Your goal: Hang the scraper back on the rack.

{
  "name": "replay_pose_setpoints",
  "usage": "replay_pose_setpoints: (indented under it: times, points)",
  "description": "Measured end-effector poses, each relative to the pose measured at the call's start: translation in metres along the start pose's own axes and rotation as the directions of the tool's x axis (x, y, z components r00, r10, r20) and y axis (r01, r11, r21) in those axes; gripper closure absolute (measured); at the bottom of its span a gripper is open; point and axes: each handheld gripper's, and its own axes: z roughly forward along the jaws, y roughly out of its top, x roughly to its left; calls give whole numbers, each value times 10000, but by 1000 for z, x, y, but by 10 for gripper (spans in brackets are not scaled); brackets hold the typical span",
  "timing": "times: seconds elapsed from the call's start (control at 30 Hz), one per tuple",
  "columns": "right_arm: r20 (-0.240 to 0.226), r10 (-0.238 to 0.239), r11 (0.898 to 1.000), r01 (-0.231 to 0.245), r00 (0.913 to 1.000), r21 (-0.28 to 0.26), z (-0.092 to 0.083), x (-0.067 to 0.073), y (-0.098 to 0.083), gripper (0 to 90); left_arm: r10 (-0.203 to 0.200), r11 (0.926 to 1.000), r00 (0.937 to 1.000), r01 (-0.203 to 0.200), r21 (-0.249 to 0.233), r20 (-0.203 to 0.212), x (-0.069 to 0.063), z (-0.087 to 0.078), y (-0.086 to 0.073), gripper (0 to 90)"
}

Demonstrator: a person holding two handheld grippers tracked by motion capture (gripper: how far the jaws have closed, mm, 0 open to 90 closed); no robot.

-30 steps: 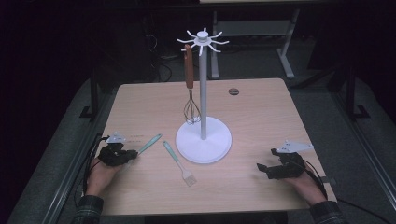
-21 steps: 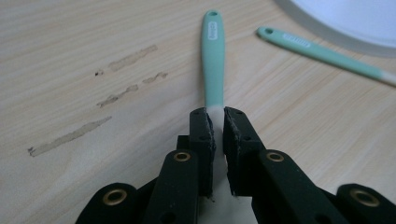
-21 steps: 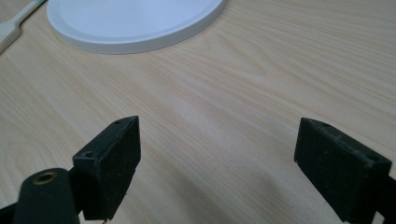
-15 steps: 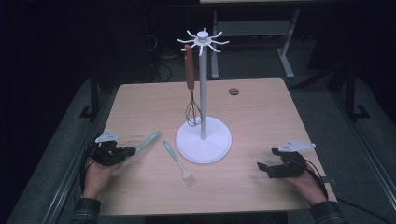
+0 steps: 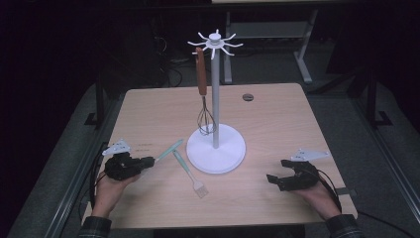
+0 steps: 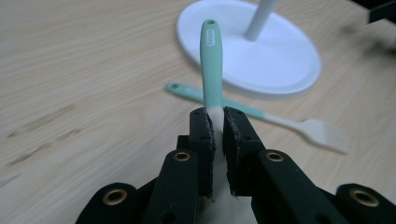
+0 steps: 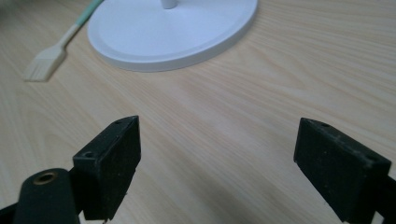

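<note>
My left gripper point(image 5: 147, 161) is at the table's left, shut on the white end of a teal-handled utensil point(image 5: 169, 149). The teal handle point(image 6: 211, 60) sticks out past the closed jaws of my left gripper point(image 6: 218, 117), toward the white stand's round base point(image 6: 261, 51). A second teal-handled brush point(image 5: 189, 173) lies flat on the wood just in front of the base. A whisk point(image 5: 203, 99) with a brown handle hangs from a hook on the stand point(image 5: 216, 89). At the table's front right, my right gripper point(image 5: 275, 179) is open with nothing between its pads point(image 7: 116, 163).
The wooden table point(image 5: 277, 129) has bare wood to the right of the stand and behind it. A small dark round object point(image 5: 247, 97) lies near the far edge. The table's front edge runs just below both hands. Dark floor and desk legs lie beyond.
The left gripper has risen a little and shifted toward the stand's base, carrying the teal-handled utensil with it. The right gripper has stayed put.
</note>
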Motion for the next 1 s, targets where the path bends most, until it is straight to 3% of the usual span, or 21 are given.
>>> replay_pose_setpoints:
  times: [0.13,0.37,0.5,0.7,1.0]
  points:
    - [-295,67,10000,-68,9995,-26,3,7,2,145,229,9997,9989,-225,-112,418,-14,6,5,824]
    - [-755,-76,10000,77,9971,11,13,20,6,145,809,9967,9911,-814,4,1056,-43,24,14,824]
    - [-1223,22,10000,-22,9925,0,19,28,11,145,1113,9938,9837,-1113,-79,1416,-61,36,21,824]
    - [-1574,-156,9998,167,9874,57,31,40,18,145,1474,9891,9724,-1460,-208,1809,-84,54,32,824]
    - [-2341,-372,9993,345,9715,-156,47,58,33,169,1804,9836,9578,-1765,-378,2239,-106,79,46,825]
